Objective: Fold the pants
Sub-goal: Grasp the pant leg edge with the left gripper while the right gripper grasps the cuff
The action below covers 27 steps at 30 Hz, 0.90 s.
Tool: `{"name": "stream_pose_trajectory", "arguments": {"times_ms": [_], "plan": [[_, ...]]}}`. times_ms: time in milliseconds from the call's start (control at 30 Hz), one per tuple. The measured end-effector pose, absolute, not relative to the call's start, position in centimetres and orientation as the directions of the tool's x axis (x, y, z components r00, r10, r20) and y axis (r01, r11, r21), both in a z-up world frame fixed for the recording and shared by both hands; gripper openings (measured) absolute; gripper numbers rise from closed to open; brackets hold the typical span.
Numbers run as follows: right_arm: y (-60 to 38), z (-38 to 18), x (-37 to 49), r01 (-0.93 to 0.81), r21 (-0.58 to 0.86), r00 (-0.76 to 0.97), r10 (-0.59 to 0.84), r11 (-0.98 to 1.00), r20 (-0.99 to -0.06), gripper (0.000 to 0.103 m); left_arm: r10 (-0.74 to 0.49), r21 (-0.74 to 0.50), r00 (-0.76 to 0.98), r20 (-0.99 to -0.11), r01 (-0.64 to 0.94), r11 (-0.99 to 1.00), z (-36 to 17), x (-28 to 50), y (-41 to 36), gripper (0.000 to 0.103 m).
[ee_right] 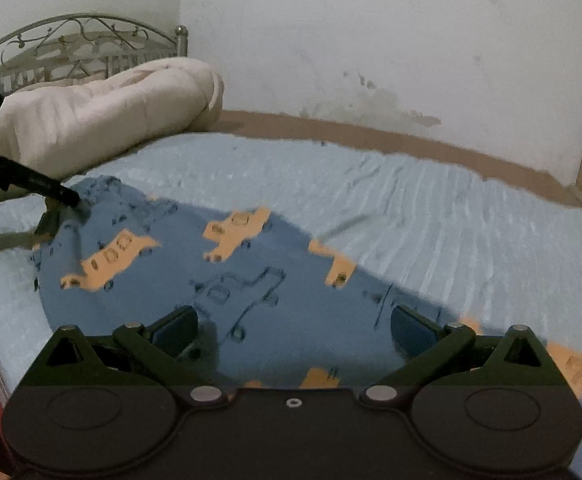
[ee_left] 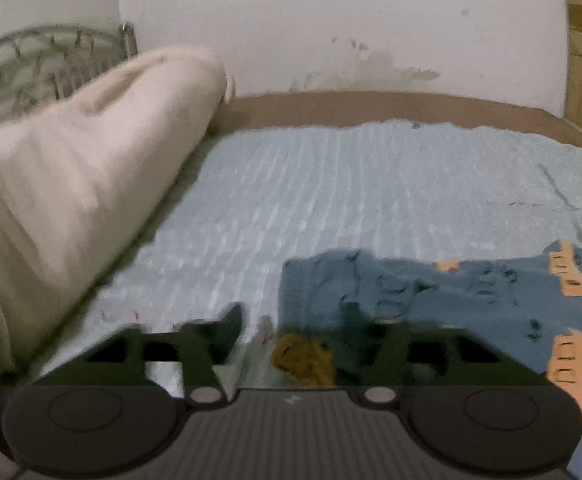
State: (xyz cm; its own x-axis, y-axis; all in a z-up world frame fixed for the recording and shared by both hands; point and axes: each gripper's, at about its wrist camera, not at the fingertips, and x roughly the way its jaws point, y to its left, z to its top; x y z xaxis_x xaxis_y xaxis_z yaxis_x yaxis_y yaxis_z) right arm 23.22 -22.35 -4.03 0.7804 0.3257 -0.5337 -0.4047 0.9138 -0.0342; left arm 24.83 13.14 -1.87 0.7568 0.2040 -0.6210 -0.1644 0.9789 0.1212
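We see the pants (ee_right: 195,264), blue with orange vehicle prints, lying rumpled on the pale blue bedspread (ee_right: 431,216). Our right gripper (ee_right: 295,328) hovers released above them; our left gripper (ee_left: 307,332) stands released at their corner.

My pants (ee_right: 227,280) are blue, printed with orange vehicles and dark outlined ones. They lie spread and slightly rumpled on the near part of the pale blue bed cover, reaching from the left side toward the near right.
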Motion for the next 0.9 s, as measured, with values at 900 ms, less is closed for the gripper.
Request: {"name": "stream_pose_trajectory", "arguments": {"times_ms": [900], "plan": [[-24.1,-3.0,33.0,-0.359,-0.18,0.787,0.193,0.916,-0.586,0.102,0.208,0.232,0.777,-0.594,-0.082,0.969,-2.4,27.1,3.1,0.101]]}}
